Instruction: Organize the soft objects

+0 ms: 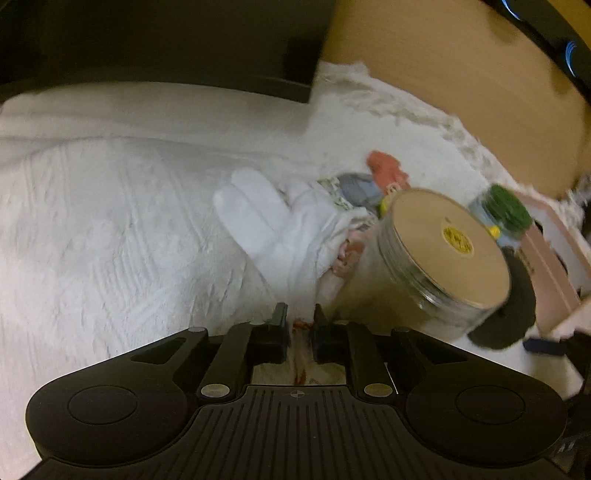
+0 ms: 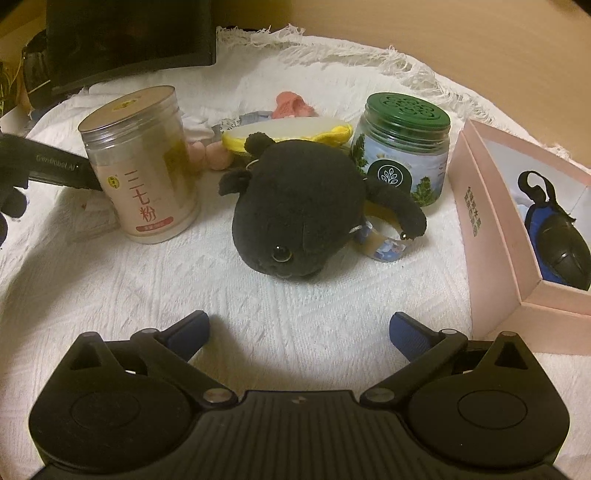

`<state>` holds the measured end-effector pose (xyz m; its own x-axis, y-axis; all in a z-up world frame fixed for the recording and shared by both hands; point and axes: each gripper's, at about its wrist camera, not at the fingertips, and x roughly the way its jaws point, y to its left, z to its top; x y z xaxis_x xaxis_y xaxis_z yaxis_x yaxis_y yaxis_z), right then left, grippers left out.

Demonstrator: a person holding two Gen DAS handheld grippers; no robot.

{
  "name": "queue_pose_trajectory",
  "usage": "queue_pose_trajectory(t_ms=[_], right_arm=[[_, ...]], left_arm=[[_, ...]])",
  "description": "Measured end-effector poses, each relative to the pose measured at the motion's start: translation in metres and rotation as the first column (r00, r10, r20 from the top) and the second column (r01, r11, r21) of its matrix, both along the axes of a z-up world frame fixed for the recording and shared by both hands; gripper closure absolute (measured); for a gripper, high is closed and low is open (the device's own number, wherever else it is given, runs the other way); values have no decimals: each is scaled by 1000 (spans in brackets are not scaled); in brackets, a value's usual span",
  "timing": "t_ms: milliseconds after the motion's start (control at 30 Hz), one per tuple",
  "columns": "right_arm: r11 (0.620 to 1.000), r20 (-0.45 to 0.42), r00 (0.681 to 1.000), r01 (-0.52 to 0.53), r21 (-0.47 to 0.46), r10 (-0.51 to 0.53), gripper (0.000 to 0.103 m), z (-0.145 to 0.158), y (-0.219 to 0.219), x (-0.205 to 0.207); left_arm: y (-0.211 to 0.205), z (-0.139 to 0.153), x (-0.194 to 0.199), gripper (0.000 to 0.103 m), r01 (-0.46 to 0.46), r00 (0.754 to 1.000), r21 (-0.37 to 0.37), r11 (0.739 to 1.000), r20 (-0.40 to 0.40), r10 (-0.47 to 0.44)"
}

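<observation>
A black plush toy [image 2: 295, 206] lies on the white cloth [image 2: 258, 314] straight ahead of my right gripper [image 2: 299, 328], which is open and empty, a short way back from it. The plush also shows at the right edge of the left wrist view [image 1: 517, 295]. My left gripper [image 1: 299, 321] has its fingers close together on a pale cloth with red marks [image 1: 301, 354]. A white glove [image 1: 269, 225] lies just ahead of it, beside small soft items, one coral [image 1: 386, 166] and one grey [image 1: 360, 188].
A clear jar with a tan lid [image 2: 142, 166] stands left of the plush, and a green-lidded jar [image 2: 402, 147] right of it. A pink open box [image 2: 491, 221] holds a dark blue item at the right. A yellow-rimmed lid [image 2: 291, 134] and a dark box [image 2: 129, 33] sit behind.
</observation>
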<state>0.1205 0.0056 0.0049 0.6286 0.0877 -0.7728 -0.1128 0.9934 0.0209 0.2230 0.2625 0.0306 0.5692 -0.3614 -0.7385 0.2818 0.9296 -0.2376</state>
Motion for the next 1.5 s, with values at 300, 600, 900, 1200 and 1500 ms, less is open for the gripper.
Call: queue_pose_trajectory(t_ms=[300, 600, 900, 1200, 1500], right_arm=[[1000, -10, 1000, -23, -10, 23, 0, 1, 0, 0], [980, 50, 981, -187, -62, 190, 0, 27, 39, -4], [931, 110, 924, -362, -55, 366, 10, 41, 100, 0], [927, 86, 924, -374, -7, 373, 12, 8, 159, 31], [939, 121, 937, -336, 68, 327, 13, 1, 169, 50]], left_arm=[[23, 27, -18, 92, -135, 983, -97, 986, 112, 146], [74, 40, -47, 93, -303, 939, -89, 949, 142, 313], [122, 25, -85, 93, -432, 894, -93, 897, 84, 440], [128, 18, -101, 93, -442, 892, -131, 888, 39, 450], [127, 17, -108, 93, -433, 896, -157, 887, 31, 443]])
